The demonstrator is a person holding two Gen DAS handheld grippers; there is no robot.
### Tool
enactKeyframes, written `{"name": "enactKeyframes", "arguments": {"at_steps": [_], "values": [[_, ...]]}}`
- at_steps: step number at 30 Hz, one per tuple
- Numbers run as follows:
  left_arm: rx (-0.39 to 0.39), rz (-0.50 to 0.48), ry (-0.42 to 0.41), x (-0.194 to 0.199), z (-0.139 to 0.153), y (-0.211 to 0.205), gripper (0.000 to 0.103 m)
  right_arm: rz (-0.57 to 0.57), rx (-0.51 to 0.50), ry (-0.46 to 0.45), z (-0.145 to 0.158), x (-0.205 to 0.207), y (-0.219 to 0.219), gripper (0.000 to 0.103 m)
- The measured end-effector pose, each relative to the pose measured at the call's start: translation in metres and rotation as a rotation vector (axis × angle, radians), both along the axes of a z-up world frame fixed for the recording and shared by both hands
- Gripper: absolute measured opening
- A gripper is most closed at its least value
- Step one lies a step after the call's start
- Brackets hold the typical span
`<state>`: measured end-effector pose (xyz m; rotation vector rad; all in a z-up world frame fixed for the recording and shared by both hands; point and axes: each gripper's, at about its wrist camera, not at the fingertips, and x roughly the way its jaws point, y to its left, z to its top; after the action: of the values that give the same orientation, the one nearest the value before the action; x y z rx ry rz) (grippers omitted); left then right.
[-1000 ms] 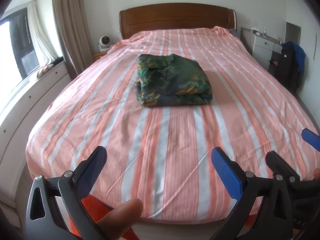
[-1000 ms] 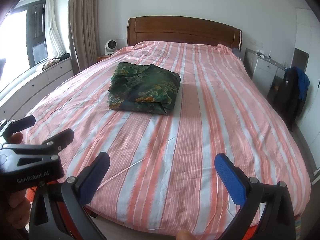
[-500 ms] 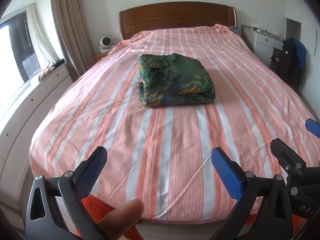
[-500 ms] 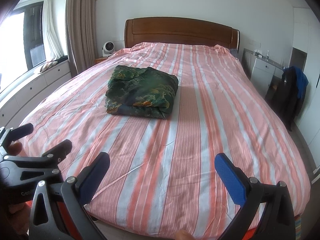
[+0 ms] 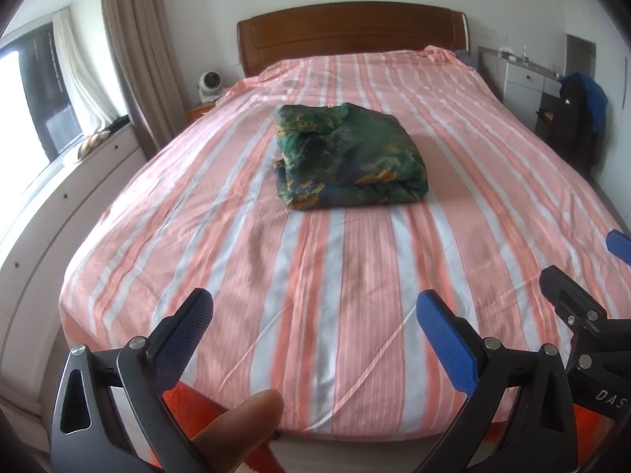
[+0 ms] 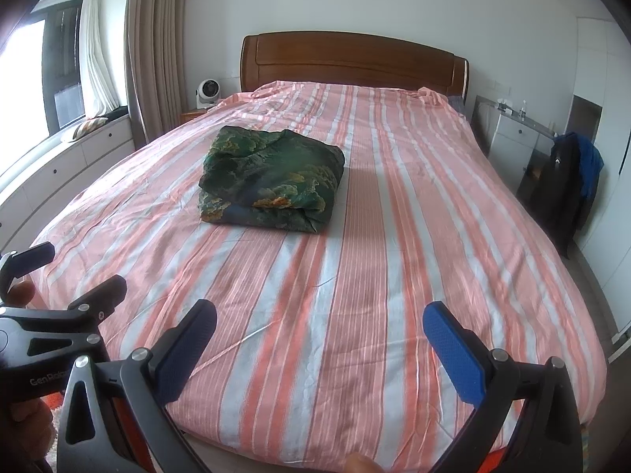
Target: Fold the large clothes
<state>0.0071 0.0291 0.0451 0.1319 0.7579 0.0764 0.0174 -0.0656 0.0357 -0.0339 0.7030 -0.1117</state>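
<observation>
Bed (image 5: pixel 323 276), one: pink, orange and pale grey striped sheet over the whole mattress, lightly wrinkled at the near end. Wooden headboard (image 5: pixel 351 31) against a white wall.

Folded garment (image 5: pixel 351 157), one: dark green print with orange and blue patches, folded into a thick squarish bundle. Lies on the sheet around mid-bed, slightly toward the headboard, well apart from both grippers.

Left gripper (image 5: pixel 313 329): jaws wide apart, blue pads facing each other, holding nothing, touching nothing. Hangs over the foot end of the bed. A fingertip shows below it at the frame's bottom edge.

Right gripper (image 6: pixel 319 335): jaws equally wide apart, nothing between them. Also over the foot end, just beside the left gripper; each appears at the edge of the other's view.

Room, left side: brown curtain (image 5: pixel 134 59), white sheer at a dark window, low white drawer run under the sill. One small white fan (image 6: pixel 208 90) on a nightstand beside the headboard.

Right side: white cabinet (image 6: pixel 508 134), one chair with a black and blue jacket (image 6: pixel 575 181) hung over it.
</observation>
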Motion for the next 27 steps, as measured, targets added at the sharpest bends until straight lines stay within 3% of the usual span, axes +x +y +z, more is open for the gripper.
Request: {"name": "enactKeyframes", "arguments": {"at_steps": [27], "values": [[0.034, -0.004, -0.032, -0.004, 0.004, -0.008, 0.103, 0.014, 0.026, -0.019, 0.002, -0.013, -0.003, 0.103]]}}
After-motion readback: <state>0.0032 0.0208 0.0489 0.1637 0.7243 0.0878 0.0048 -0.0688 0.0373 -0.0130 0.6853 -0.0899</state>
